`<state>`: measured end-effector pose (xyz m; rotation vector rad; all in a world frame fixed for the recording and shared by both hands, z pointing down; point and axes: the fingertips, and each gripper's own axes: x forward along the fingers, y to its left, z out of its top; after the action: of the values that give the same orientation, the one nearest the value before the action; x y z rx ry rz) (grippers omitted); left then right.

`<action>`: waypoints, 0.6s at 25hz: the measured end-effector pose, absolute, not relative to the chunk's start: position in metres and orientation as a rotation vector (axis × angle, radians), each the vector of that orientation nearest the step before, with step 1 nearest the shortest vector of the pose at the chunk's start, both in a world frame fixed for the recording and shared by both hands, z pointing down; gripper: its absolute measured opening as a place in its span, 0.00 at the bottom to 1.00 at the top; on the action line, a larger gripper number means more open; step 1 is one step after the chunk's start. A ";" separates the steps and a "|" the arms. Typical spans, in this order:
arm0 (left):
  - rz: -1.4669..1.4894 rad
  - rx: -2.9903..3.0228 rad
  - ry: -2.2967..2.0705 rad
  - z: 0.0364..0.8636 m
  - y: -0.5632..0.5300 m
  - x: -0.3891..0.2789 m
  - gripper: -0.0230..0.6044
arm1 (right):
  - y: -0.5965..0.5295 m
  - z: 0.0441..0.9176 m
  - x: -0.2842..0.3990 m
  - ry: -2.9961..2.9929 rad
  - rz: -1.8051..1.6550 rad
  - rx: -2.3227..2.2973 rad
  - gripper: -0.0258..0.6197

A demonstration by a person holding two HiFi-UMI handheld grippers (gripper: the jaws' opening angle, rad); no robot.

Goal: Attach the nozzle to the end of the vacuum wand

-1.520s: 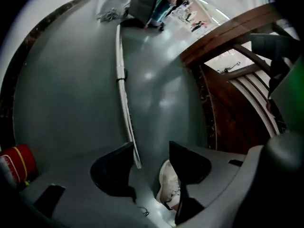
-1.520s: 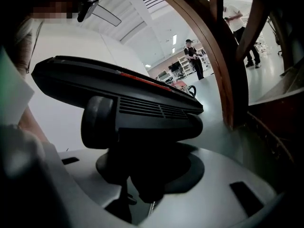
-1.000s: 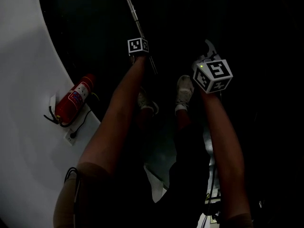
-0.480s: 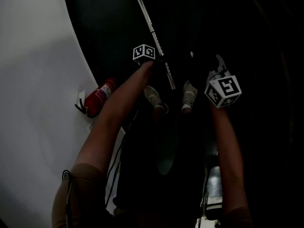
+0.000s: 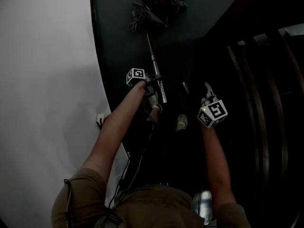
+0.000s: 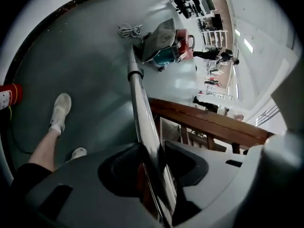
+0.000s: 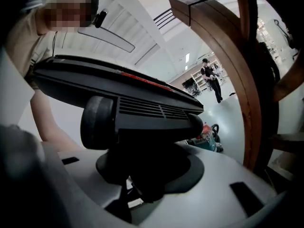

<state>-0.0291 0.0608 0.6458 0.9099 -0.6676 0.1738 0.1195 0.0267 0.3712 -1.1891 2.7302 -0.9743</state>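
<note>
Jaws of my left gripper pinch the metal vacuum wand between their pads, having just eased slightly wider. The wand slopes down to the red and teal vacuum body on the grey floor. My right gripper is clamped tight on the black nozzle, held level beside a wooden railing, apart from the wand's end.

Wand glossy metal; nozzle matt black plastic; railing polished wood.
</note>
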 end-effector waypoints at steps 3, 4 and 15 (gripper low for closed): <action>0.081 0.894 -0.663 0.612 0.004 -0.059 0.31 | -0.011 0.393 0.073 2.804 -1.027 -1.196 0.29; 0.049 0.877 -0.663 0.603 -0.013 -0.073 0.32 | -0.021 0.402 0.054 2.814 -1.069 -1.195 0.29; -0.289 0.833 -0.590 0.501 -0.186 -0.120 0.39 | -0.140 0.340 -0.058 2.612 -1.154 -1.016 0.29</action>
<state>-0.1201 -0.1856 0.5008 0.8333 -0.5905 -0.2891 -0.0585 -0.1396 0.3399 -1.0158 2.6121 -1.1543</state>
